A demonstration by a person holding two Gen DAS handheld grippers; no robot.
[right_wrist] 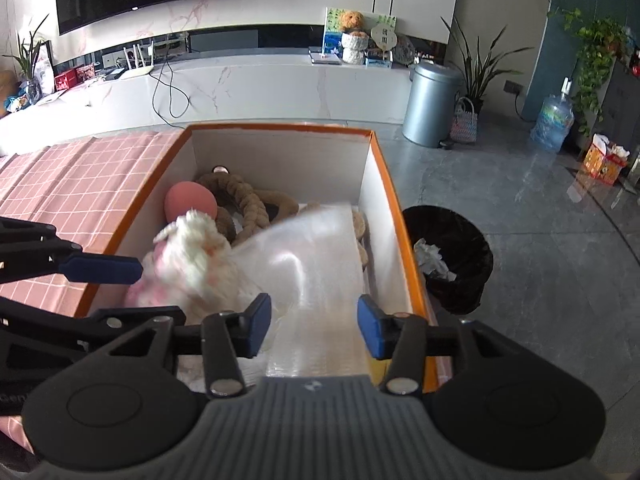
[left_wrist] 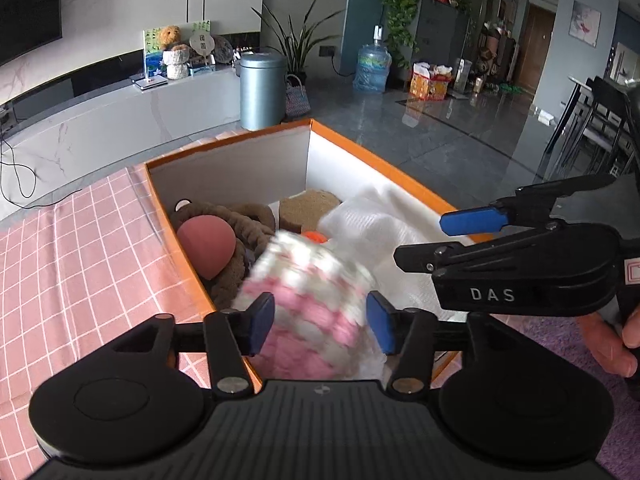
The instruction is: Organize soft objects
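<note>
Jaws of our left gripper (left_wrist: 320,322) stand spread, the blurred pink-and-white knitted toy (left_wrist: 310,300) between the pads but not pinched, inside the orange-rimmed box (left_wrist: 384,160). Our right gripper (right_wrist: 314,326) is likewise spread above the translucent bag (right_wrist: 316,264) in that box, beside the brown rope toy (right_wrist: 248,200).

The pink-and-white knitted soft toy (left_wrist: 308,300) inside the orange-rimmed white cardboard box (left_wrist: 360,152) is smeared by motion blur — its shape cannot be made out. It covers part of the brown braided plush rope (left_wrist: 236,264) behind it, and the translucent white plastic sheet (right_wrist: 316,256) in the box hides most of a tan object (left_wrist: 308,210) — unidentifiable.
</note>
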